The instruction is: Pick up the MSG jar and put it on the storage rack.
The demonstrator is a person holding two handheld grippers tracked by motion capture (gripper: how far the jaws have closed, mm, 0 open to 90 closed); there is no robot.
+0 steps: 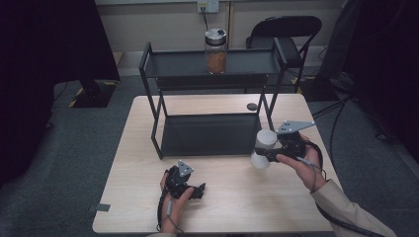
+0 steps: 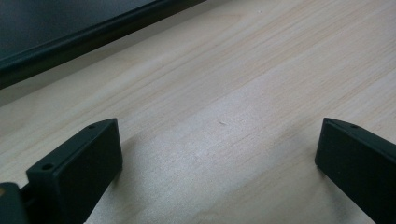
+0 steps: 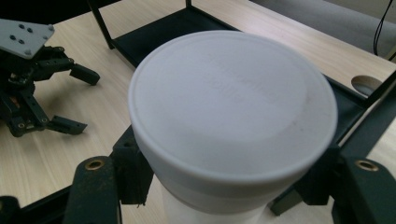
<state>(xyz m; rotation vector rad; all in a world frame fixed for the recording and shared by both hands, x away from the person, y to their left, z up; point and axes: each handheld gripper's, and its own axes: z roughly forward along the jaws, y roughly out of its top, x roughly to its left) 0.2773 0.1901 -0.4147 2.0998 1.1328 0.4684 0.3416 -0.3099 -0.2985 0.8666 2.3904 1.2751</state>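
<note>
I have the white container (image 1: 263, 148) pinched in my right tool (image 1: 269, 154), the two black jaws pressed against its sides just under the lid. It hangs tilted above the table (image 1: 237, 197), near the front right leg of the black rack (image 1: 207, 136). My left tool (image 1: 190, 190) rests low on the table in front of the rack, jaws spread wide with nothing between them but bare wood.

I judge this to be the carry step: the container is up and gripped, and not yet set anywhere. The rack's lower shelf (image 1: 207, 134) is bare and close, so the next move probably calls for bringing the container upright, swinging it past the leg without knocking it, and lowering it flat before I ease the jaws apart.

The container is a smooth, matte white plastic cylinder; its round lid (image 3: 233, 105) overhangs the body with a rounded lip and carries faint embossed lettering I cannot read. That lip should keep the grip from sliding upward. The rack is thin dark metal with flat tray shelves. On its upper shelf stands a clear glass jar (image 1: 216, 52) of brownish contents with a metal cap. The table is pale wood grain, with a round cable hole (image 1: 252, 106) near the back.
</note>
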